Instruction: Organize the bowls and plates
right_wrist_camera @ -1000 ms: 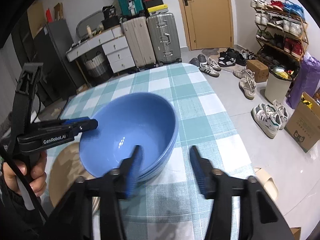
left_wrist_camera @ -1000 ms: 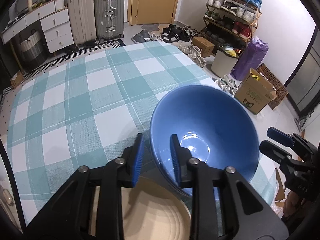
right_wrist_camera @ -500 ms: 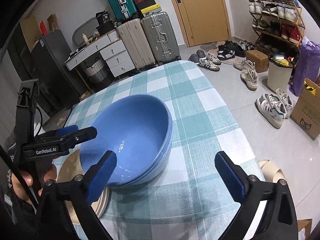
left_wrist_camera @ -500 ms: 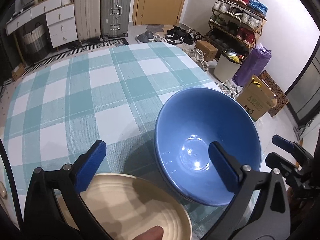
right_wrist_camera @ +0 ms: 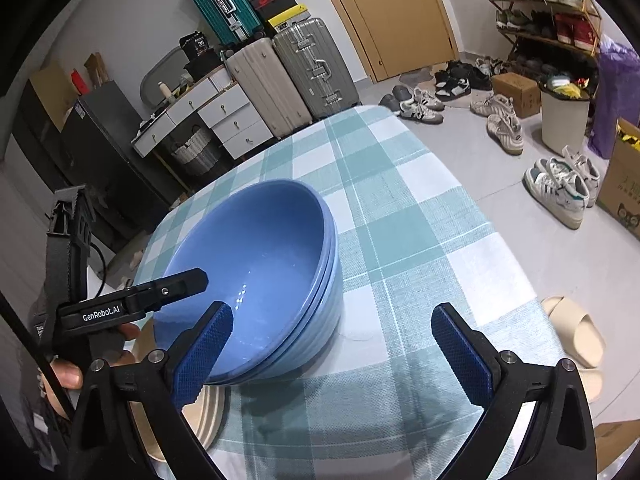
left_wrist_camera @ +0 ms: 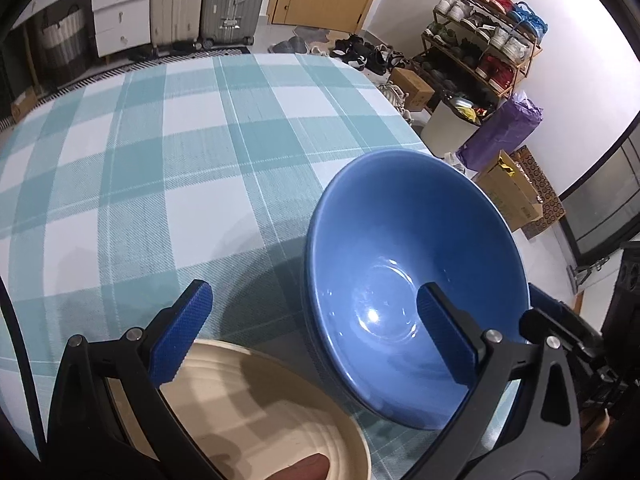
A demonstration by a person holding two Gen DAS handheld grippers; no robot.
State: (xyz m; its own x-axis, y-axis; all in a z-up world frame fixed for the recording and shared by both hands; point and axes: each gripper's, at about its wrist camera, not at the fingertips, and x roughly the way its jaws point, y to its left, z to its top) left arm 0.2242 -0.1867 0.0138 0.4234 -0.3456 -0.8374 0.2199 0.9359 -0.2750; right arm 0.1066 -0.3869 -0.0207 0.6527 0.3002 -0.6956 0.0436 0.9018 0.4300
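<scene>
The stacked blue bowls (right_wrist_camera: pixel 272 280) look like glazed ceramic: smooth and glossy, with small light spots in the bottom, just in front of the right gripper (right_wrist_camera: pixel 332 344). The cream plate (left_wrist_camera: pixel 256 412), under the left gripper (left_wrist_camera: pixel 312 332), has a more matt glaze with fine raised rings. The tablecloth (left_wrist_camera: pixel 160 160) is woven cloth, matt, with a visible coarse weave. The gripper pads (right_wrist_camera: pixel 202 354) look like blue rubber or plastic with a fine rough grid texture; the arms are matt black plastic with small shiny metal screws. Far ahead, the silver suitcase (right_wrist_camera: pixel 316 66) has a ribbed shell with a metallic look, and the door (right_wrist_camera: pixel 400 12) looks like smooth wood.
</scene>
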